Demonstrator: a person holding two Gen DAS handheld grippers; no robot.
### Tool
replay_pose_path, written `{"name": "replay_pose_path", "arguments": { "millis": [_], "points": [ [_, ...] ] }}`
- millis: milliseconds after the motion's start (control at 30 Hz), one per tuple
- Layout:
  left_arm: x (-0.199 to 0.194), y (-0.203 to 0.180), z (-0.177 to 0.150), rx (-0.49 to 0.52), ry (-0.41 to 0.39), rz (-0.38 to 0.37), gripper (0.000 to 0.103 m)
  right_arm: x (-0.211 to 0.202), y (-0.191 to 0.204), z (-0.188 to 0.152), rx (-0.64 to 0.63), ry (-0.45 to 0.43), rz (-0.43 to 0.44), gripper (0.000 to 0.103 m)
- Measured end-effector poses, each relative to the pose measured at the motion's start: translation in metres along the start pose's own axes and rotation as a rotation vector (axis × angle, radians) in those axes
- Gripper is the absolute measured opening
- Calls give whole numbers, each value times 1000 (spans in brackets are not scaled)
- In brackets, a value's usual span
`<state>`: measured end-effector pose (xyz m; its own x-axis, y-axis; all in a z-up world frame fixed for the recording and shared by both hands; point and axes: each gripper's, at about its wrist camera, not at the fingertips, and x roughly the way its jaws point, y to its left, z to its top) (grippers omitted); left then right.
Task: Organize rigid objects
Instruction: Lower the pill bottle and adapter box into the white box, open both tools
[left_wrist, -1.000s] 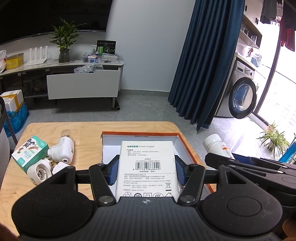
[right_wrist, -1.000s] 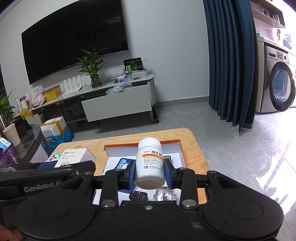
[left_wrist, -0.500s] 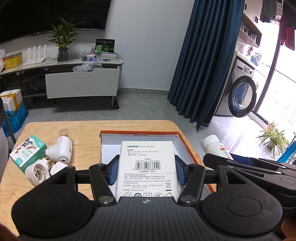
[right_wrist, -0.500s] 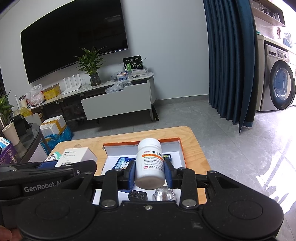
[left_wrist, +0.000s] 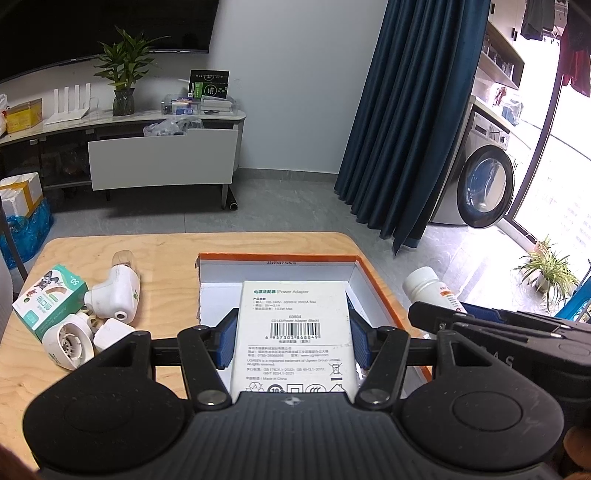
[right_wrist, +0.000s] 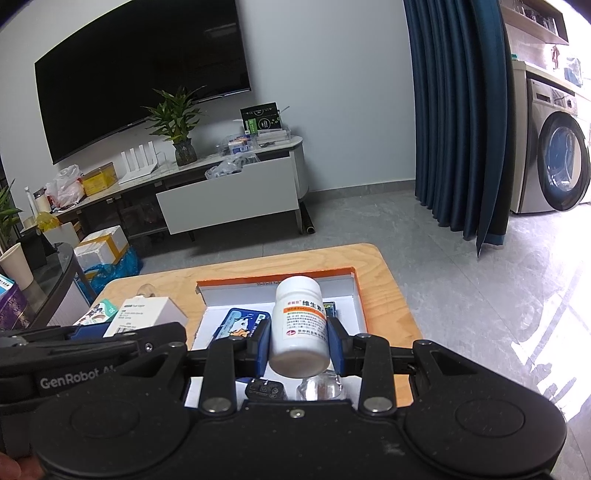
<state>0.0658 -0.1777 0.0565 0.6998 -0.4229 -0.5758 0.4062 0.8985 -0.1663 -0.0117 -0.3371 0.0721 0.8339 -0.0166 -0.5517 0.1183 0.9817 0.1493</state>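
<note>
Both tongs are full. Left tongs (left_wrist: 293, 341) are shut tight on a white box (left_wrist: 293, 332), with a blue pad on each side of it. Right tongs (right_wrist: 299, 347) squeeze a white bottle (right_wrist: 300, 326) the same way.

Not much has changed in the last second. The box and the bottle sit in the tongs just as before. The views have only slid a tiny bit, so the tongs seem to be drifting slowly and nothing has been let go.

Both things hang over the tray (left_wrist: 373, 275), which has orange edges and sits on the desk (left_wrist: 166, 254). The tray already has some things in it: a blue card (right_wrist: 240, 325), a small black thing and a clear thing near the front. I can't tell how high the box and bottle are above the tray floor.

On the left of the desk lie a green box (left_wrist: 50, 299) and some white plugs (left_wrist: 110, 295), close together, not yet in the tray.

I think the next job is to lower the box and bottle into bare spots. The bottle is round, so it may roll if laid on its side.
</note>
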Motion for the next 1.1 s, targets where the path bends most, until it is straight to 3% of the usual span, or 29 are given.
{"name": "replay_pose_path", "arguments": {
  "millis": [367, 767, 1100],
  "points": [
    [29, 0, 3, 1, 45, -9, 60, 38, -24, 15, 22, 63, 17, 40],
    [68, 1, 11, 6, 99, -31, 60, 102, -24, 32, 3, 144, 26, 40],
    [93, -2, 12, 17, 132, -74, 60, 135, -29, 43, -12, 159, -4, 42]
  ]
}}
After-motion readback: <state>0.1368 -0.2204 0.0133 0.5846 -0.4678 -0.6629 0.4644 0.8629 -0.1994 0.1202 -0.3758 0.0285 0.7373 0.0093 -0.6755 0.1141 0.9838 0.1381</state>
